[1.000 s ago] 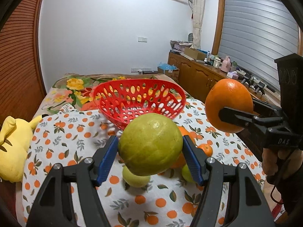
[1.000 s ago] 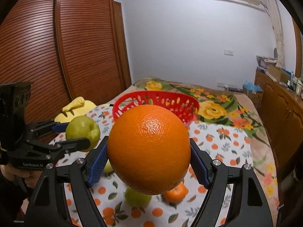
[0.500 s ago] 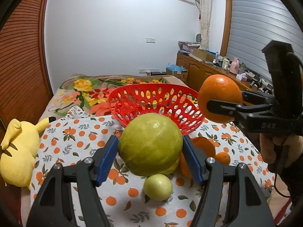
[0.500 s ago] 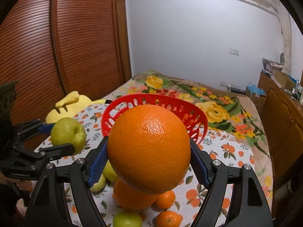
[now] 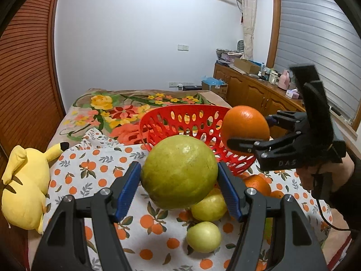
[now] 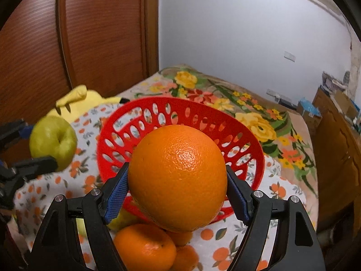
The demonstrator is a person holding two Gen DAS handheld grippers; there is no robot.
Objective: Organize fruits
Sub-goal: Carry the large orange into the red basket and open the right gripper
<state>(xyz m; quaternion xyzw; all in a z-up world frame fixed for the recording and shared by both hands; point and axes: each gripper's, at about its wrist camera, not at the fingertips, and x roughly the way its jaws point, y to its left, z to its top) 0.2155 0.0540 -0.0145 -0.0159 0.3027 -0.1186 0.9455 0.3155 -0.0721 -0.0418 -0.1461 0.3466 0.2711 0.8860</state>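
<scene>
Both fruits have advanced: my right gripper [image 6: 178,189], clamping the orange [image 6: 178,176], is hovering before the basket [image 6: 252,144]; left gripper [image 5: 179,187] is gripping the guava [image 5: 180,171] (queued behind).

Left wrist view rides close behind its own jaws, facing across the bed toward the white far wall. Right wrist view sits the same way, angled toward the brown slatted wardrobe. Both share the red perforated plastic basket [image 5: 194,122] [image 6: 180,122] and each other's gripper.
</scene>
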